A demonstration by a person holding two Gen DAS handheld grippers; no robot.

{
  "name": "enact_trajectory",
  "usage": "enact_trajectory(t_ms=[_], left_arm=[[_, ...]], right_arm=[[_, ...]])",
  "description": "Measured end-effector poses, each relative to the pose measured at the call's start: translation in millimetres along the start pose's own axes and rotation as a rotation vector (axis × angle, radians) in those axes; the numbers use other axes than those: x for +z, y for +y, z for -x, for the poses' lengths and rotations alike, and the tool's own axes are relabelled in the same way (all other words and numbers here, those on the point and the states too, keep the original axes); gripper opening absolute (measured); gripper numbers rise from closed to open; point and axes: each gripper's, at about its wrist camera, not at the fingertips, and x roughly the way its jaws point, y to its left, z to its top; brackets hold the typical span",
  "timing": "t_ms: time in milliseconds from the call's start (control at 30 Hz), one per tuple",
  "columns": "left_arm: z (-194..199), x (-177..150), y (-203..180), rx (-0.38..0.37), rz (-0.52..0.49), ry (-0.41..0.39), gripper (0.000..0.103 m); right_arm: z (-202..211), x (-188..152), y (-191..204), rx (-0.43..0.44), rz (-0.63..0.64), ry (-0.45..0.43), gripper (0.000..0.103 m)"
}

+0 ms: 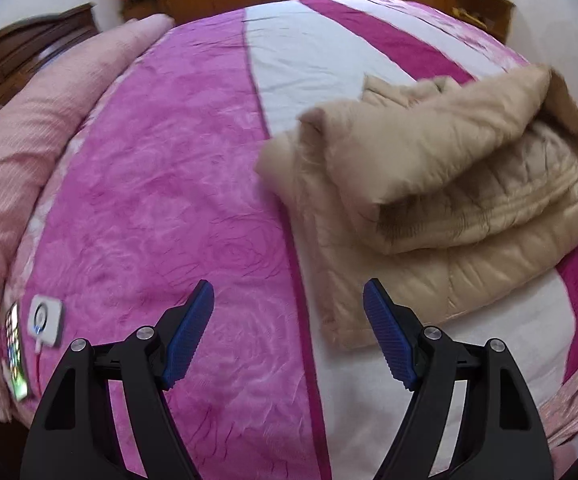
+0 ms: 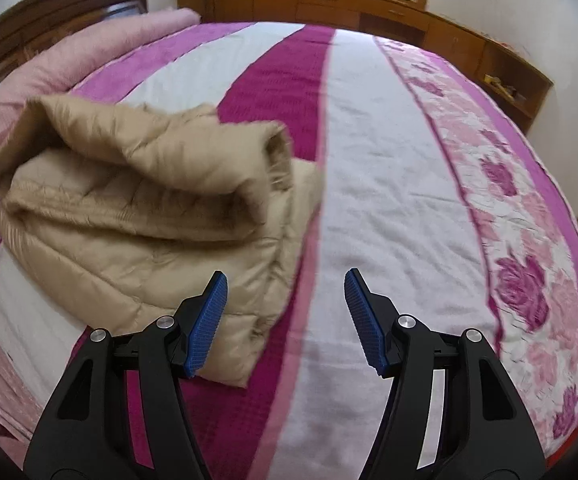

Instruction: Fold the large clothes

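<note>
On the bed (image 1: 177, 184), over its pink and white striped cover, the beige padded jacket (image 1: 441, 208) lies as a folded bundle, with one thick flap rolled over the top and not yet flat. In the left wrist view the jacket is ahead and to the right of the left gripper (image 1: 289, 328); in the right wrist view it is ahead and to the left of the right gripper (image 2: 285, 316). So the jacket rests between the two tools, and its near corner comes close to each inner finger.

Both tongs are released: the blue pads stand apart and nothing is between them, only the bedcover shows in the gap.

The step in hand, as I judge it, is to finish the fold or to press it neat. The rolled flap looks puffy and springy, so it will probably open again if it is only dropped. It is better to take the flap by its two far corners at the same moment, one corner for each gripper, and to bite deep enough to catch the whole thickness. Then lay it down with the edges matching the lower layer, and let go only when it rests.

A phone (image 1: 16, 356) and a small white charger (image 1: 45, 320) lie at the left edge of the bed, near the pink pillow (image 1: 29, 132), well apart from the jacket.
</note>
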Motion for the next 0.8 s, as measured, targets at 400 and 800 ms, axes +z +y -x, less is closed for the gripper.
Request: enact_trajectory(t_ms=[400,800], left_arm=[[-20,53,-9,-0.054,-0.020,-0.093,0.075],[-66,90,-6,-0.269,0.133,-0.108,0.065]], right_arm=[[-37,39,6,0.023,0.009,-0.075,0.065],[-66,65,-20,0.167,-0.192,-0.050,0.065]])
